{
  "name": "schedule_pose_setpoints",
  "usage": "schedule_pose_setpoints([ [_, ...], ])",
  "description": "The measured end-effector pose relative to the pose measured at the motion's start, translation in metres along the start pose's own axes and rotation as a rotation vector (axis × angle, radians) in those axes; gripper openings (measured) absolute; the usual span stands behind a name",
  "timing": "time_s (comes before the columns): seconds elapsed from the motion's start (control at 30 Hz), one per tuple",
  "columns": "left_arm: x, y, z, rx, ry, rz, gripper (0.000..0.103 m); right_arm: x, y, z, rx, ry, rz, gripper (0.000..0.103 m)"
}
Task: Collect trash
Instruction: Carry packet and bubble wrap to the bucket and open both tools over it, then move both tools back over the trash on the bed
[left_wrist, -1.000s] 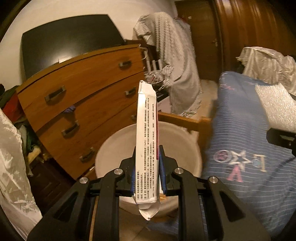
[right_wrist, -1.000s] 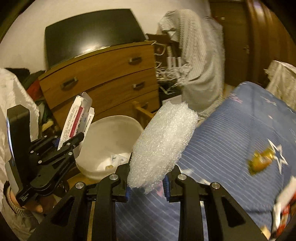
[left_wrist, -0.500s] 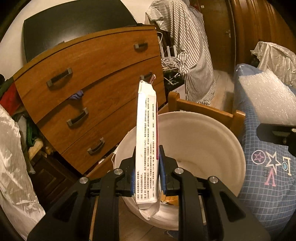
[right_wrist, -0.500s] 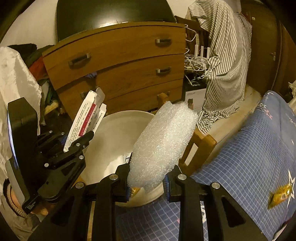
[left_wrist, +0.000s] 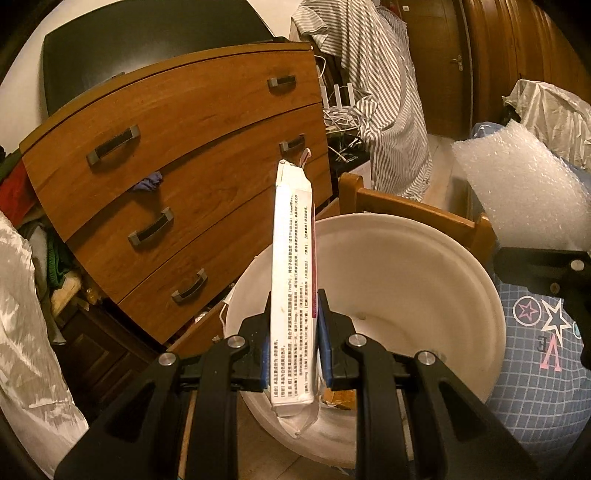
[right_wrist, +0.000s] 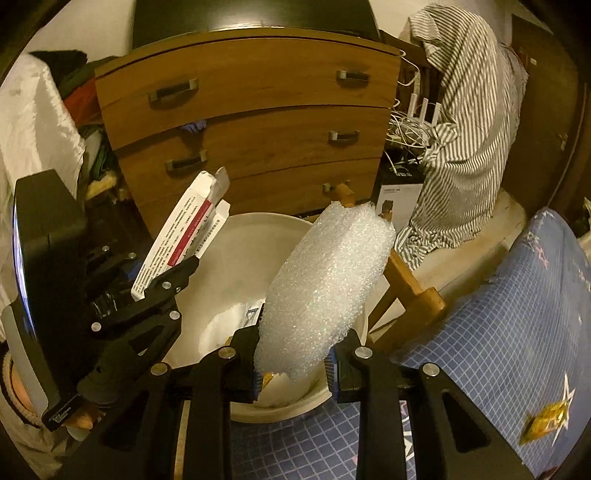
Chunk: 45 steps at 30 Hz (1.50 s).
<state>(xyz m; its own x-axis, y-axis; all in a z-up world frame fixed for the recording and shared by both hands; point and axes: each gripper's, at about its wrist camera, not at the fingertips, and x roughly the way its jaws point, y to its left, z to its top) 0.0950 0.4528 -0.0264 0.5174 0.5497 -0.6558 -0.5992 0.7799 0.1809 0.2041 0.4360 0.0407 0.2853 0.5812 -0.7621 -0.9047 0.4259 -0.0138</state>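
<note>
Pinching carton (left_wrist: 293, 280) and bubble wrap (right_wrist: 325, 288), both grippers' fingers overhang the bin (left_wrist: 424, 258) rim.

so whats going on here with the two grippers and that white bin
A person is clearing up trash with a handheld gripper in each hand. The left gripper is clamped on a flattened white carton, and the right gripper on a wad of bubble wrap. Both pieces are held over the white bin, which already has some scraps in it. Nothing has been let go yet. A yellow wrapper lies on the blue bedspread.
</note>
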Motion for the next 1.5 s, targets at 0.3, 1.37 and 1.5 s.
schedule_pose_setpoints([
  [0.3,0.012,0.0,0.004,0.0,0.014,0.0,0.02,0.011,0.003,0.004,-0.052,0.006,-0.011,0.03],
  [1.37,-0.04,-0.064,-0.024,-0.012,-0.06,-0.046,0.064,-0.109,-0.065,-0.127,0.251,-0.316,-0.328,0.049],
  [1.5,-0.055,-0.101,-0.034,0.027,-0.066,-0.11,0.067,-0.143,-0.093,-0.174,0.331,-0.346,-0.388,0.052],
])
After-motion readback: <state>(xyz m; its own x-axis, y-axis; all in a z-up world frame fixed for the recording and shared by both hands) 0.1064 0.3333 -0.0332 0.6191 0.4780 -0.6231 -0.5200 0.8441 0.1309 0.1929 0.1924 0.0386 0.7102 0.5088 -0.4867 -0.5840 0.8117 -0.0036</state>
